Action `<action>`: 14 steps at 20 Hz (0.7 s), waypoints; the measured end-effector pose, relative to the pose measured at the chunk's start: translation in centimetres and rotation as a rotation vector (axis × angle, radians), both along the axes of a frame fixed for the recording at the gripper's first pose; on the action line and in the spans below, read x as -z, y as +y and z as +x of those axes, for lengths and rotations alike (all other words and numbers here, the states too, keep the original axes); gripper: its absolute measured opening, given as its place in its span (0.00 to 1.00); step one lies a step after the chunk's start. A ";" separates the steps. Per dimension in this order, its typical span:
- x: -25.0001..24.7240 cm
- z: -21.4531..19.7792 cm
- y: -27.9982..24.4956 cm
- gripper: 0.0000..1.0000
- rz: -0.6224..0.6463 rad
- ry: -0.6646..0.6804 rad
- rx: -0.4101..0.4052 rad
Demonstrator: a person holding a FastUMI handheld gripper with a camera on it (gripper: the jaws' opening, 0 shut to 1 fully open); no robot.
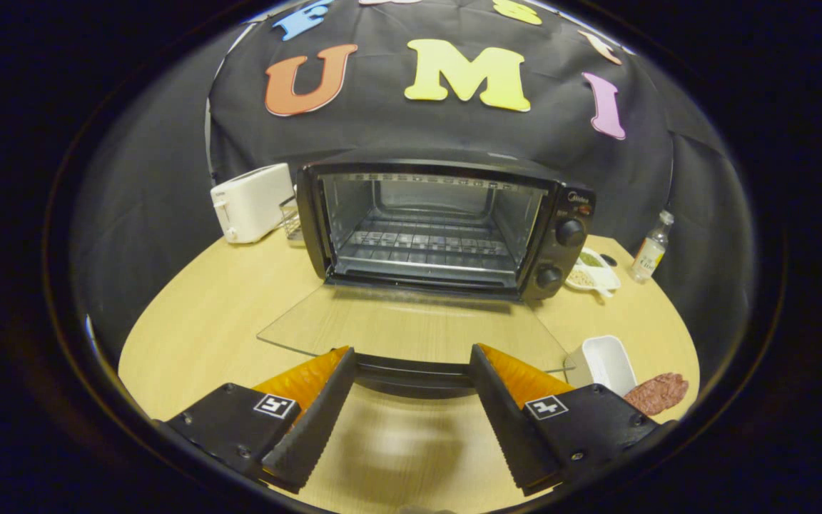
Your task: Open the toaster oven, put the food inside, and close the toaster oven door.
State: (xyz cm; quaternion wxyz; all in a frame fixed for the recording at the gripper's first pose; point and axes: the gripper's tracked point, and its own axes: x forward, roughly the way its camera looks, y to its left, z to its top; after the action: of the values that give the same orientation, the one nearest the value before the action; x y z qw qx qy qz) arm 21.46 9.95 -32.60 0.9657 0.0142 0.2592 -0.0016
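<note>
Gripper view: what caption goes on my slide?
Open tool at the handle of the toaster oven's lowered door, meat waiting alongside.

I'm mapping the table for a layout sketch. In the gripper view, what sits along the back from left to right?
White toaster → wire rack → toaster oven, its door folded down flat → small white dish → clear bottle. The gripper is open, its fingers either side of the door's handle.
</note>
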 end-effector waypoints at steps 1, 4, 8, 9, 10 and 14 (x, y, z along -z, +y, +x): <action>0.8 -0.2 0.1 1.00 0.001 0.019 -0.004; 2.9 -0.2 -0.2 1.00 0.029 0.077 0.007; 3.6 0.0 -0.1 1.00 0.005 0.082 -0.023; 3.9 -0.1 -0.2 1.00 0.002 0.081 -0.024; 3.8 -0.1 -0.2 1.00 -0.006 0.079 -0.030; 3.8 -0.1 -0.1 1.00 -0.016 0.083 -0.070</action>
State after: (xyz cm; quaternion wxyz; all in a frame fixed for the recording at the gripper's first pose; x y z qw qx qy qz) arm 21.39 9.80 -36.41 0.9537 -0.0026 0.2994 0.0294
